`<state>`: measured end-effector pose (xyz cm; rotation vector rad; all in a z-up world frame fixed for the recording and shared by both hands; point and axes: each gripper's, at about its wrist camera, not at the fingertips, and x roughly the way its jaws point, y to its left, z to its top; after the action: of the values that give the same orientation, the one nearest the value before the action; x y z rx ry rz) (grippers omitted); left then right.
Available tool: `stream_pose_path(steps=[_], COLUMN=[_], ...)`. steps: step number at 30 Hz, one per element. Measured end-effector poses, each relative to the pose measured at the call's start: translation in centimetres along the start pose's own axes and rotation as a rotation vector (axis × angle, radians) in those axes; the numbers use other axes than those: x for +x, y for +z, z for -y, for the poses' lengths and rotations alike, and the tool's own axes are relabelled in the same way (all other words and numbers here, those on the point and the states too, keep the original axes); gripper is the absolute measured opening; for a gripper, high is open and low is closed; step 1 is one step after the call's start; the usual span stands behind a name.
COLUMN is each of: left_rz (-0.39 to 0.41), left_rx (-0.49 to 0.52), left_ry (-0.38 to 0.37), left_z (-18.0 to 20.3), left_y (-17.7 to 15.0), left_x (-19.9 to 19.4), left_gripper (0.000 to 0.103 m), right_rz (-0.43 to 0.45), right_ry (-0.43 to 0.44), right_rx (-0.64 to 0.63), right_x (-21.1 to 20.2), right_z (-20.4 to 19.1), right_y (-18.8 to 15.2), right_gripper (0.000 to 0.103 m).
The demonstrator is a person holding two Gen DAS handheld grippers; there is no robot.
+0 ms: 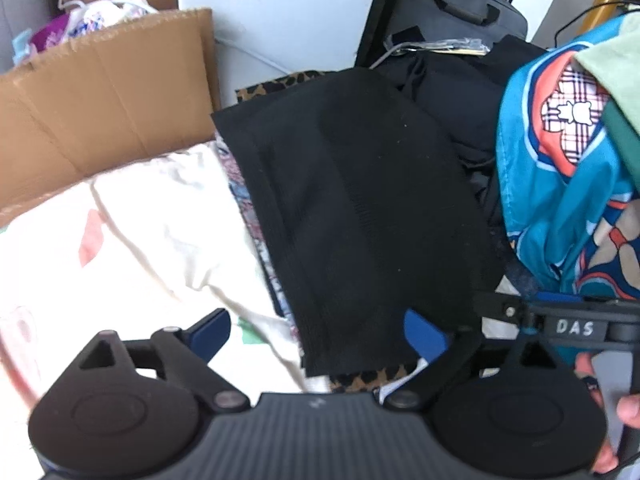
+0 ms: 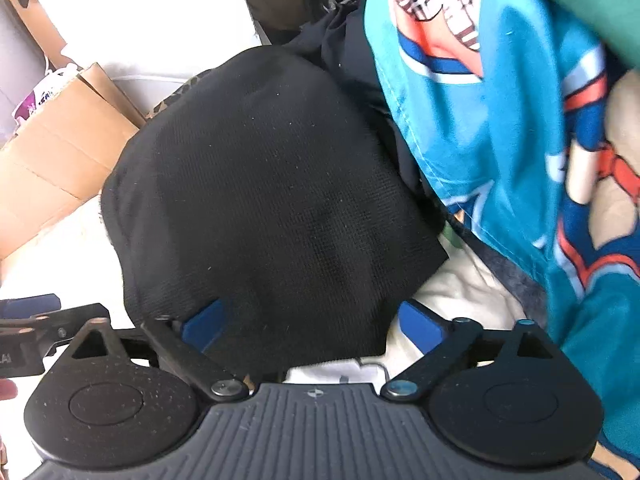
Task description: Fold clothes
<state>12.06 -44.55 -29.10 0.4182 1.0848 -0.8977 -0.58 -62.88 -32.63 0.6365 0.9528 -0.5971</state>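
A white wall [image 1: 288, 8] and a cardboard box [image 1: 100, 92] stand behind a pile of clothes. The folded black garment [image 1: 360, 216] lies on top of cream cloth [image 1: 152, 220], beside a blue patterned garment [image 1: 560, 184]. Left tool [image 1: 316, 334] and right tool [image 2: 316, 326] both hang released over the black garment's near edge, grasping nothing

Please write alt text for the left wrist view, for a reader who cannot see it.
A folded black garment lies on a pile of clothes, just ahead of the open left gripper. A cream cloth and a cardboard box are to its left, a blue patterned garment to its right.
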Motion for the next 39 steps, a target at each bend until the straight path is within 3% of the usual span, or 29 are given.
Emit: stream_pose_path(steps=[8, 18, 28, 39], left_rz=[0.007, 0.005, 0.016, 0.085], left_rx=[-0.034, -0.073, -0.078, -0.134], left_ry=[0.037, 0.075, 0.105, 0.229], left_z=[-0.3, -0.5, 0.1, -2.4], left_y=[1.0, 1.9, 1.7, 0.7], left_x=[-6.4, -14.5, -21.5, -28.9], left_gripper=[0.102, 0.102, 0.102, 0.102], right_rz=[-0.041, -0.052, 0.005, 0.036], right_ry=[-0.005, -0.002, -0.010, 0.016], right_rx=[0.038, 0.029, -0.026, -0.057], right_x=[-5.3, -13.2, -20.9, -27.5], right_z=[-0.9, -3.4, -5.0, -7.6], right_y=[1.0, 2.0, 2.7, 3.4], right_gripper=[0.102, 0.102, 0.102, 0.102])
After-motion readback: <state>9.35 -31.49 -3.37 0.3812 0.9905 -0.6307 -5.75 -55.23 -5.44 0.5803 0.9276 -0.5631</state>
